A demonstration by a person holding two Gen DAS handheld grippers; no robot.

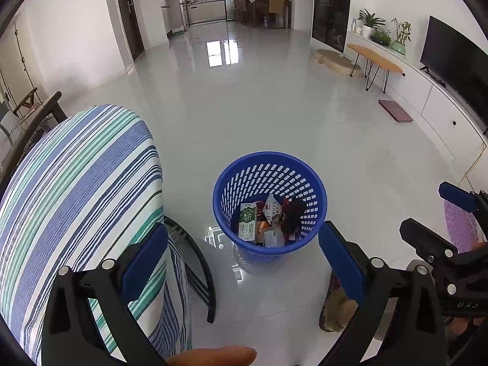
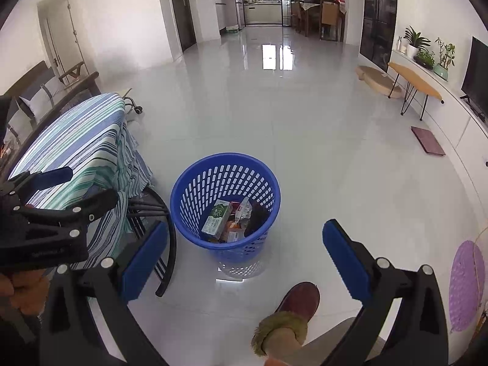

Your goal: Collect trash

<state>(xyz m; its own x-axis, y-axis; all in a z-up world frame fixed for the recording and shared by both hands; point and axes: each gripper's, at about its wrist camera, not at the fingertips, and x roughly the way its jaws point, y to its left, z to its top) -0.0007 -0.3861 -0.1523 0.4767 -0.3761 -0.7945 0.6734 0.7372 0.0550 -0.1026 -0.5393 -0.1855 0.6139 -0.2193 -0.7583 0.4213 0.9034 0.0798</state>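
Note:
A blue perforated trash basket [image 1: 317, 189] stands on the glossy floor, also in the right wrist view [image 2: 183, 195]. Inside lie a green-and-white milk carton [image 1: 247, 222], which also shows in the right wrist view [image 2: 216, 220], plus wrappers and dark scraps. My left gripper [image 1: 242, 254] is open and empty, above and in front of the basket. My right gripper [image 2: 244, 251] is open and empty, also above the basket's near side. Each gripper shows in the other's view: the right one [image 1: 439, 213] and the left one [image 2: 82, 189].
A table with a blue-green striped cloth [image 1: 76, 198] stands left of the basket, its dark curved legs [image 2: 167, 253] close by. My slippered foot [image 2: 292, 308] is near the basket. A TV cabinet [image 1: 427, 97], a small wooden table [image 1: 375, 59] and a purple mat [image 2: 465, 286] lie right.

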